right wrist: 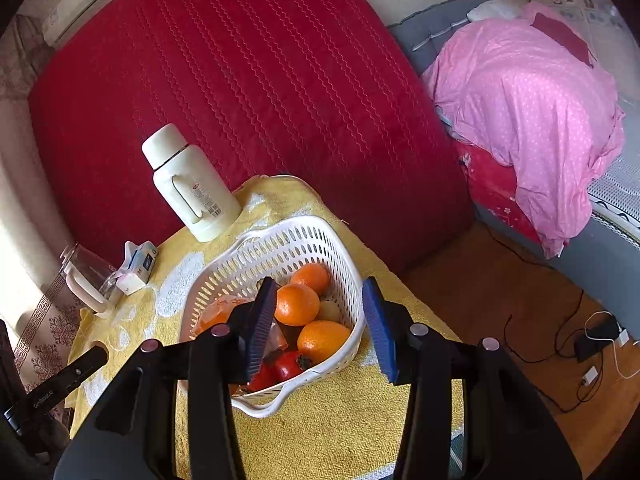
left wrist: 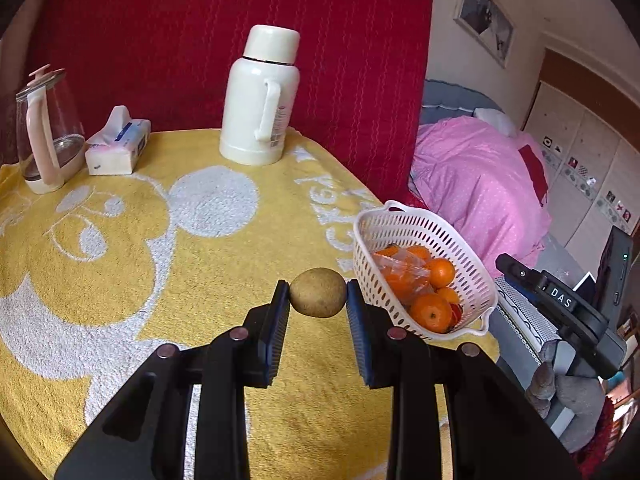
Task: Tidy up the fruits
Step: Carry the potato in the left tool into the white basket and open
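Left wrist view: the left gripper (left wrist: 318, 294) jaws are clamped on a kiwi (left wrist: 318, 293), carried above the worktop (left wrist: 120, 300) just left of the basket (left wrist: 420, 232). Judged step: transfer; next, release over the basket.

Right wrist view: the right gripper (right wrist: 320, 326) jaws straddle the basket's near right rim; contact unclear. The basket holds oranges (right wrist: 297, 304), red fruit and a packet.

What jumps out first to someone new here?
The left hand-held gripper pinches a brown kiwi above the yellow towel, beside a white basket of oranges. A cream thermos stands behind, against a red quilt.
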The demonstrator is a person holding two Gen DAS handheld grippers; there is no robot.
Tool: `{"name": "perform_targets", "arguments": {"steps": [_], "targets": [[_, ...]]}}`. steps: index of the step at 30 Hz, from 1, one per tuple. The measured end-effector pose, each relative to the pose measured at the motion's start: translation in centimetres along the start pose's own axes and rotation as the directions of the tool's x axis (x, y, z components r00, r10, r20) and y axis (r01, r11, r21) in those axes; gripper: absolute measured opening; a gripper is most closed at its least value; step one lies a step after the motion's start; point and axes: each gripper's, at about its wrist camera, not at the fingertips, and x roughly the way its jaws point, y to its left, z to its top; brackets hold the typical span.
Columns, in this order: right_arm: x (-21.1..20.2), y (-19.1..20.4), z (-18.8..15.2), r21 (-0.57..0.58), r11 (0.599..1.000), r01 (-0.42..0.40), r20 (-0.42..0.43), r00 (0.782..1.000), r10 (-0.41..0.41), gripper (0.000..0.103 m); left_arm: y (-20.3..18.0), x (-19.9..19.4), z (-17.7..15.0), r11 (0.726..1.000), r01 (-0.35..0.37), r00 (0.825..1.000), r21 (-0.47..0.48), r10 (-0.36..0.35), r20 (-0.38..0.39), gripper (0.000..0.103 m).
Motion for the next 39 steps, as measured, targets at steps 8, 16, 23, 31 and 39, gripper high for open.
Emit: {"name": "perform_targets", "arguments": {"steps": [8, 16, 23, 31, 39], "targets": [[-0.3, -1.8, 0.7, 0.054, 0.998, 0.016, 0.009, 1.0, -0.016, 0.047, -7.7, 2.7, 1.1, 0.987, 0.075, 0.997, 0.145, -0.074, -0.014, 0.029], [-0.5, -1.9, 0.9, 0.058, 0.998, 0.019, 0.016, 1.0, -0.02, 0.047, -12.0, 6.2, 0.7, 0.963, 0.108, 0.993, 0.245, -0.095, -0.063, 0.029], [-1.0, -2.6, 1.3, 0.08, 0.997, 0.013, 0.025, 1.0, -0.015, 0.048, -12.6, 8.9, 0.0, 0.962, 0.099, 0.991, 0.256, -0.071, -0.116, 0.03], [-1.0, -2.8, 1.4, 0.084, 0.996, 0.012, 0.022, 1.0, -0.014, 0.048, -11.6, 7.7, 0.0, 0.968, 0.116, 0.989, 0.225, -0.092, -0.112, 0.049], [-1.3, -2.8, 1.7, 0.084, 0.996, 0.01, 0.026, 1.0, -0.012, 0.057, -9.3, 4.4, 1.0, 0.98, 0.079, 0.997, 0.183, -0.076, -0.021, 0.066]]}}
